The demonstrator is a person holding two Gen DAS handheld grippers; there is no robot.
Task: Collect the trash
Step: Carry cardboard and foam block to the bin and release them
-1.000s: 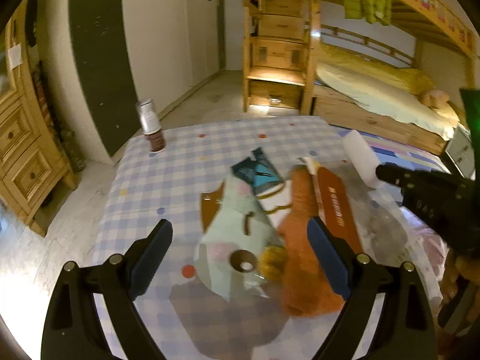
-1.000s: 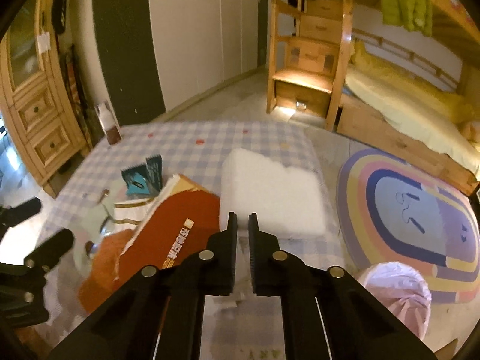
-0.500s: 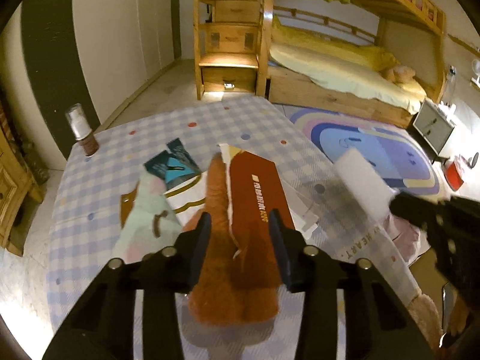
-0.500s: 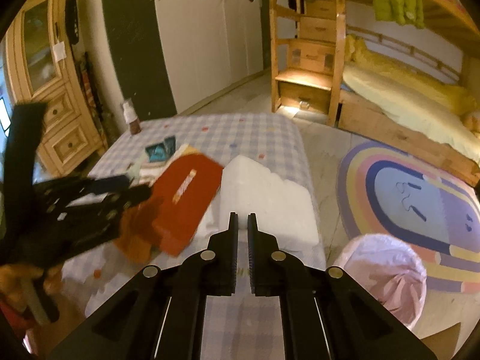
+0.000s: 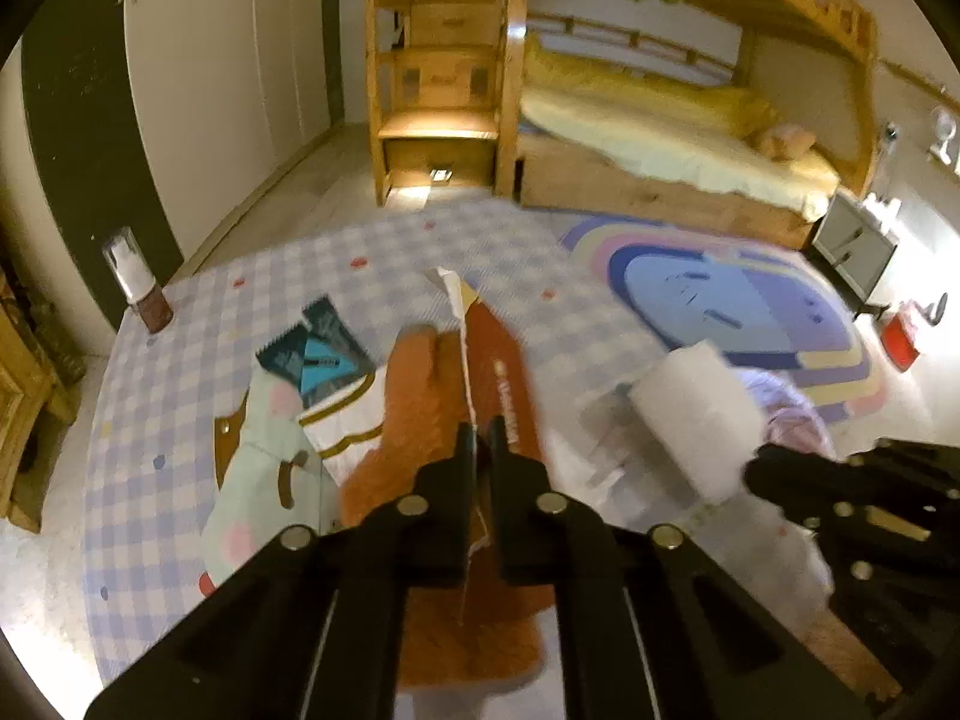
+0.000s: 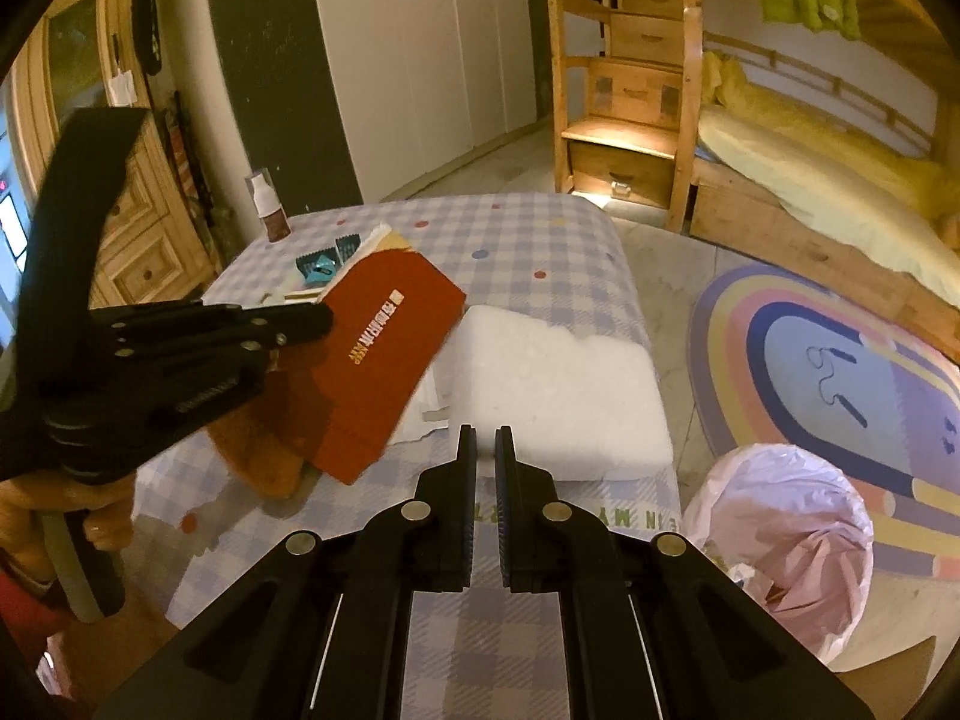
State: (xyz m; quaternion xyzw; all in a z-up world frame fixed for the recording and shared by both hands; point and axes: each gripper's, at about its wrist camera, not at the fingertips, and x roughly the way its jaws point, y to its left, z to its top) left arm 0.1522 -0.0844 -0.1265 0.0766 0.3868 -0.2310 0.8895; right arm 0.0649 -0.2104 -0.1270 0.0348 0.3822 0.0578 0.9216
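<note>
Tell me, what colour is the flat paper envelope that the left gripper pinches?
Red, with gold lettering; the flat paper envelope shows best in the right wrist view.

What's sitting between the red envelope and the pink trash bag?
The white foam block lies between the red envelope and the pink trash bag, at the table's near edge; the right wrist view shows it best.

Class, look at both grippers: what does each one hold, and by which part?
The left gripper pinches the red envelope by its near edge. The right gripper grips the white foam block at the middle of its near edge.
</note>
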